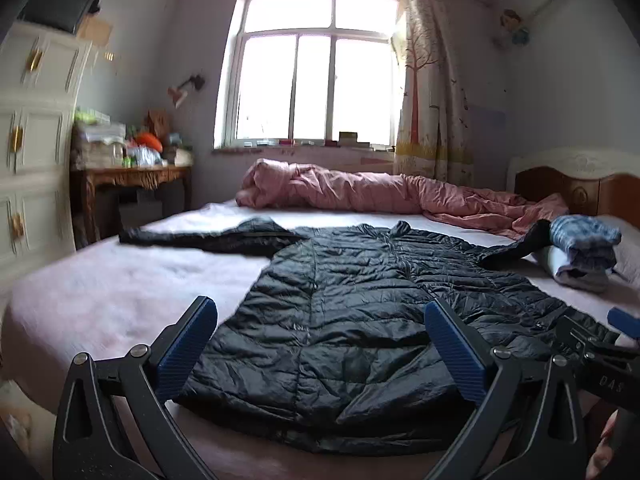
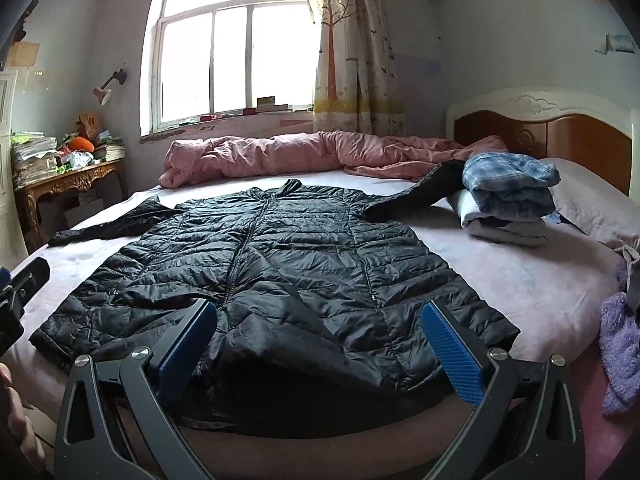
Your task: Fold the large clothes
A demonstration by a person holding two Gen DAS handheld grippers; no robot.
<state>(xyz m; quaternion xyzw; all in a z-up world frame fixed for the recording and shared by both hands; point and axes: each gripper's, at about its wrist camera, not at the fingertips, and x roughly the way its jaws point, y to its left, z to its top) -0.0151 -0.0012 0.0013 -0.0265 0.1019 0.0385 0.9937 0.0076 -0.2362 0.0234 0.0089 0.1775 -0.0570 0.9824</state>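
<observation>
Bed (image 2: 520, 280) filled both views, pale pink sheet, wood headboard (image 2: 560, 136) at the far right. Black quilted coat (image 2: 280, 248) lay flat across the middle of the bed, front up, zipper closed, collar toward the window (image 2: 232, 48), hem at the near edge. Left sleeve (image 1: 200, 236) stretched out flat toward the left; right sleeve (image 2: 420, 190) ran up onto the stack of folded clothes (image 2: 508, 200) near the headboard. Near the right gripper, one hem corner was flipped over, lining showing. Rolled pink quilt (image 2: 280, 152) sat along the far edge of the bed under the window. Curtain (image 2: 352, 48) hung right of the window. Cluttered side table (image 2: 72, 180) stood at the left wall, white drawers (image 1: 32, 140) nearer the camera. Purple fuzzy item (image 2: 620, 352) lay at the bed's right edge.

Left gripper (image 1: 320, 344) was spread wide, holding nothing, over the coat hem. Right gripper (image 2: 320, 344) likewise spread wide, empty, above the flipped hem corner. Can't tell whether either one touched the fabric.
</observation>
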